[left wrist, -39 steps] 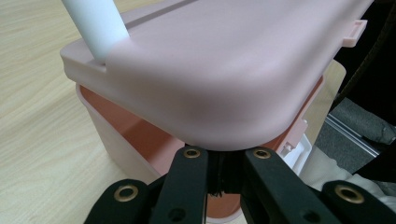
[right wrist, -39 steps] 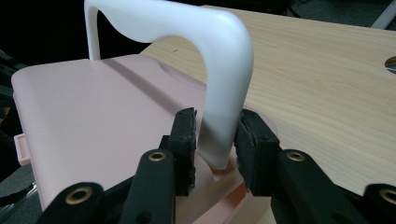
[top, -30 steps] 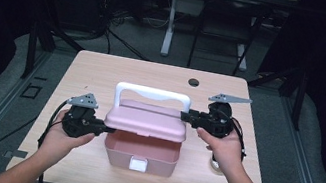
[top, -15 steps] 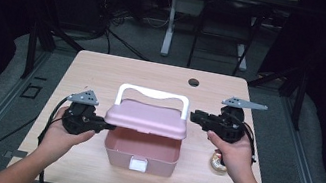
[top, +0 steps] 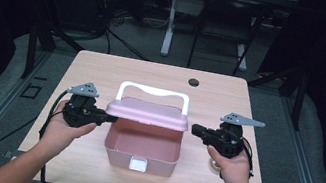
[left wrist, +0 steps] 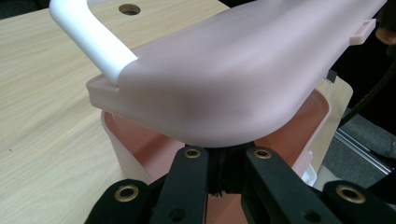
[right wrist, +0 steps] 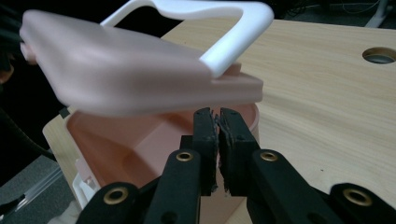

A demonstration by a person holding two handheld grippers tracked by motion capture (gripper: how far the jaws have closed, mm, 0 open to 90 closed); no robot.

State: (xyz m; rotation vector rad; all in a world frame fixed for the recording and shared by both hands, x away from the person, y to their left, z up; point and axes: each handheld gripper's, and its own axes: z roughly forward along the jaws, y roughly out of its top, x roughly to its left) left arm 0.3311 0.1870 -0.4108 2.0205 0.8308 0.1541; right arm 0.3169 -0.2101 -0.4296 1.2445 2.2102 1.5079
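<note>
Your left tongs [top: 108, 118] gripped the pink lid [top: 147, 113] above the box [top: 141, 155]; right tongs [top: 196, 129], just closing empty, stayed clear — lifting level suited best.

Each gripper, the left gripper [top: 108, 118] and the right gripper [top: 196, 128], is black with brass-ringed rivets on its linkage arms. A grey three-cornered plate tops each at 12 o'clock. Black cables trail toward 6 o'clock, and the forearms are unsleeved.

The lid [left wrist: 243, 70] is matt pink plastic, smooth with a soft sheen; its handle [left wrist: 88, 37] is glossy white plastic. The box [top: 143, 146] looks like the same pink plastic. The table [right wrist: 327, 93] has a pale wood-grain finish. Each tool's jaws are matt black plastic with brass-coloured rivets
</note>
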